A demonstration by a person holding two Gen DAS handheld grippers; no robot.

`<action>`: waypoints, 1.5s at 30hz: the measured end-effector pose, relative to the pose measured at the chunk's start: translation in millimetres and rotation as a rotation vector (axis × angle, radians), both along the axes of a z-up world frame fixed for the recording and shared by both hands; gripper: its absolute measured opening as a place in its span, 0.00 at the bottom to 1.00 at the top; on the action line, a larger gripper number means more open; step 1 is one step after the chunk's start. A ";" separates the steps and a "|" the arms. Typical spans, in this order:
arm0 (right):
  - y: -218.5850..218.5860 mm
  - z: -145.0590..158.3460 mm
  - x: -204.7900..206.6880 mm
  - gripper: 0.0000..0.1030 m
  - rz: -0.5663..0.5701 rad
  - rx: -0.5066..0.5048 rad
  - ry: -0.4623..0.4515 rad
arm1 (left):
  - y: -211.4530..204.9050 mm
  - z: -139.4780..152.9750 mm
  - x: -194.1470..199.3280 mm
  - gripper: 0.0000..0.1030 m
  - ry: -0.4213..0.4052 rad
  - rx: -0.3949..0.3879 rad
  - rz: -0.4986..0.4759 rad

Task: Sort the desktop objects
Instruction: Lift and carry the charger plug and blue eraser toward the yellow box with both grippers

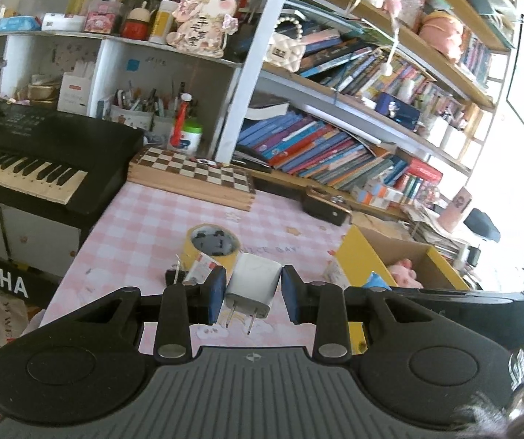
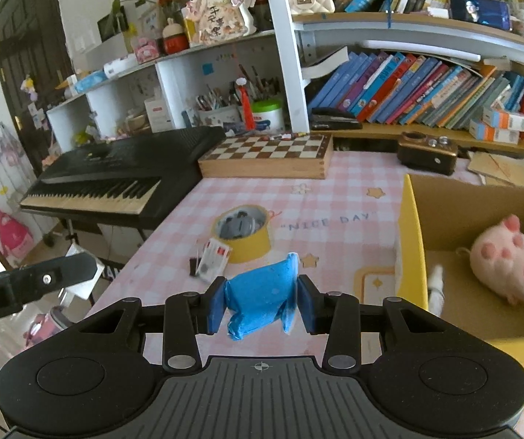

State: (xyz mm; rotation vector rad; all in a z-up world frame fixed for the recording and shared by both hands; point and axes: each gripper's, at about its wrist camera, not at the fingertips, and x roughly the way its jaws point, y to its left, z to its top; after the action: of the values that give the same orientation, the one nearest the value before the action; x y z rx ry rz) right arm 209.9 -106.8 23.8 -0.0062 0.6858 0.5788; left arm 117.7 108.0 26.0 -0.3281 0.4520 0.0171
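Broadly, the desk under its pink checked cloth carried the most: a chessboard box along its far edge and a yellow cardboard box at its right edge. Inside that cardboard box a pink plush toy already lay, so at least 1 item looked sorted.

Next in size, a roll of yellow tape sat near the middle of the desk, with a small white packet touching its near side; both appeared unsorted.

Both grippers were loaded above the desk's near edge. The right gripper had its fingers clamped on a crumpled blue packet, held clear of the cloth just left of the cardboard box. The left gripper had its fingers closed on a white plug adapter, its 2 prongs pointing back toward the camera.

By my judgement, 2 items were in transit and at least 2 remained.
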 end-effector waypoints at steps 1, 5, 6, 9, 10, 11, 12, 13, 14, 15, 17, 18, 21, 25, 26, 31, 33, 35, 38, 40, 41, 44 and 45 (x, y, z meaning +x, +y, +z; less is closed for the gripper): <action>-1.7 0.1 -6.1 0.39 -0.001 0.001 0.002 | -1.5 -0.3 -3.7 0.30 0.002 -0.002 -0.006; -7.6 2.8 -29.7 0.39 -0.010 0.013 -0.008 | -7.0 -0.5 -22.1 0.30 0.006 -0.005 -0.026; -9.0 3.6 -35.4 0.39 -0.014 0.018 -0.010 | -7.9 -0.3 -27.0 0.30 0.005 -0.006 -0.030; -12.9 4.3 -51.7 0.39 -0.026 0.027 -0.010 | -10.5 -0.4 -40.7 0.30 0.009 -0.012 -0.041; -14.3 4.2 -57.7 0.39 -0.030 0.030 -0.009 | -11.7 -0.4 -45.2 0.30 0.010 -0.010 -0.046; -15.7 4.0 -63.6 0.39 -0.034 0.032 -0.010 | -12.9 -0.4 -48.6 0.30 0.010 -0.008 -0.052; -16.9 3.6 -69.1 0.39 -0.038 0.032 -0.010 | -14.5 -0.5 -52.8 0.30 0.011 -0.006 -0.061; -18.4 3.2 -74.3 0.39 -0.042 0.033 -0.010 | -15.8 -0.6 -55.7 0.30 0.013 -0.005 -0.069; -20.1 2.7 -79.5 0.39 -0.048 0.034 -0.009 | -17.6 -1.0 -59.3 0.30 0.015 -0.003 -0.080; -22.3 1.8 -85.1 0.39 -0.056 0.037 -0.008 | -19.4 -1.5 -61.6 0.30 0.018 -0.001 -0.090; -26.2 0.3 -94.9 0.39 -0.073 0.039 -0.005 | -23.0 -3.0 -67.5 0.30 0.024 0.001 -0.114; -28.3 -0.7 -100.2 0.39 -0.085 0.040 -0.004 | -24.9 -4.1 -70.9 0.30 0.028 0.002 -0.130; -32.5 -4.3 -114.3 0.39 -0.125 0.019 0.003 | -29.2 -6.1 -75.8 0.30 0.039 -0.001 -0.174; -40.8 -7.8 -128.6 0.39 -0.184 0.003 0.020 | -38.2 -9.9 -78.4 0.30 0.053 0.001 -0.235; -43.5 -8.0 -131.0 0.39 -0.199 0.002 0.022 | -41.5 -10.6 -78.6 0.30 0.056 0.001 -0.253; -56.6 -9.6 -140.9 0.39 -0.262 -0.003 0.041 | -54.5 -12.1 -74.9 0.30 0.064 0.001 -0.326; -61.0 -10.1 -144.5 0.39 -0.286 -0.009 0.049 | -59.6 -13.9 -72.6 0.30 0.070 -0.004 -0.354; -65.5 -10.5 -146.7 0.39 -0.307 -0.012 0.056 | -63.9 -14.9 -70.2 0.30 0.074 -0.009 -0.377; -72.0 -11.5 -148.3 0.39 -0.338 -0.015 0.069 | -70.3 -17.1 -67.6 0.30 0.076 -0.018 -0.410; -75.6 -11.8 -149.7 0.39 -0.355 -0.018 0.073 | -73.3 -17.3 -65.6 0.30 0.078 -0.023 -0.425; -77.2 -11.5 -149.9 0.39 -0.360 -0.018 0.073 | -75.2 -17.6 -64.3 0.30 0.079 -0.024 -0.433; -82.4 -12.1 -151.2 0.39 -0.374 -0.023 0.074 | -80.4 -18.4 -61.7 0.30 0.079 -0.026 -0.454; -84.0 -12.4 -151.0 0.39 -0.377 -0.024 0.076 | -82.5 -18.7 -60.8 0.30 0.079 -0.026 -0.459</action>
State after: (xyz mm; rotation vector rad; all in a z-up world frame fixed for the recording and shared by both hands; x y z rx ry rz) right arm 58.9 -190.8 11.5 0.1208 0.7456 0.2090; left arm 56.9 25.5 7.3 -0.2439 0.5979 -0.4241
